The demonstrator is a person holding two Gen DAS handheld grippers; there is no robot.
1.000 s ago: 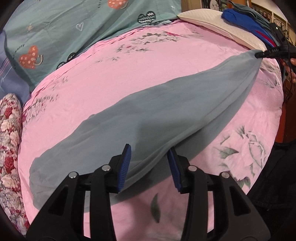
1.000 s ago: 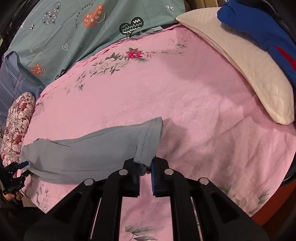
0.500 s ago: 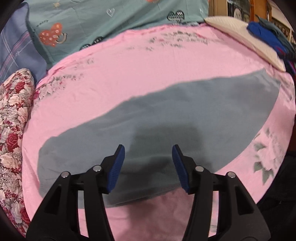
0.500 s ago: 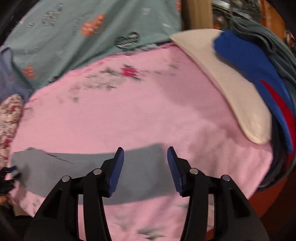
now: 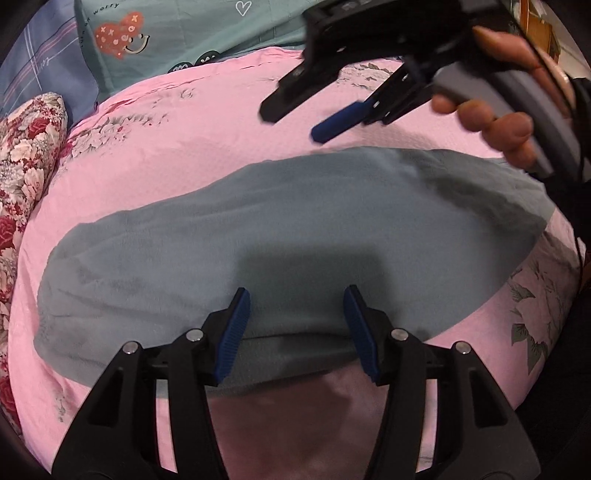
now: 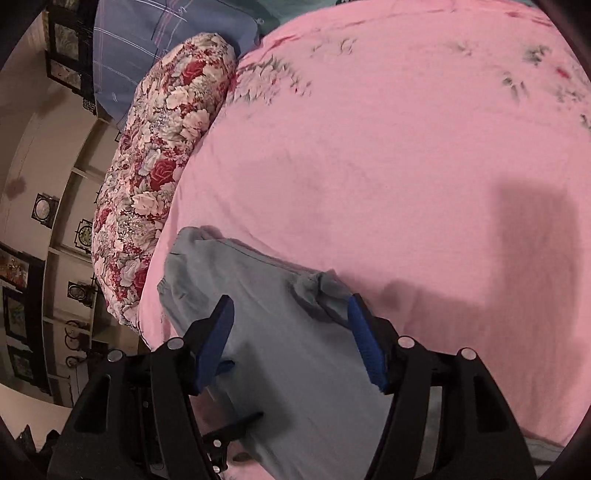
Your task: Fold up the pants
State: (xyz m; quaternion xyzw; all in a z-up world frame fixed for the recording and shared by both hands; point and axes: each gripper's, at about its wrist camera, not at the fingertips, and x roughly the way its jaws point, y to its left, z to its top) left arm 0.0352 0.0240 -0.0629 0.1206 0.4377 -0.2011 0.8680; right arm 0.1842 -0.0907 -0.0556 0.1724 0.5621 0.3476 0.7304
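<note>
Our left gripper (image 5: 295, 325) has its 2 blue pads spread apart, hovering over the near edge of the pants (image 5: 288, 240) with nothing pinched between them. You can see a folded layer of the grey fabric right under the pads, plus the gripper's own shadow on the cloth.

Our right gripper (image 6: 291, 332) is over the same pants (image 6: 266, 332), and its jaws are opening as we look; the cloth lies beneath them, not clamped. From the left wrist view that right gripper (image 5: 291, 110) shows up near the far edge of the pants, above the bed, with the hand (image 5: 495, 110) wrapped around its grey handle.

The pants lie flat on the pink floral bedsheet (image 5: 184, 147), stretched sideways along the near edge of the bed. In the right wrist view, 1 bunched end of the fabric sits near the bed's left edge.

Going outward: a red and white floral cushion (image 6: 155, 166) runs along that left edge, touching the sheet. Behind it there's a blue plaid pillow (image 6: 155, 37), and at the far end a teal quilt with heart prints (image 5: 166, 33).
</note>
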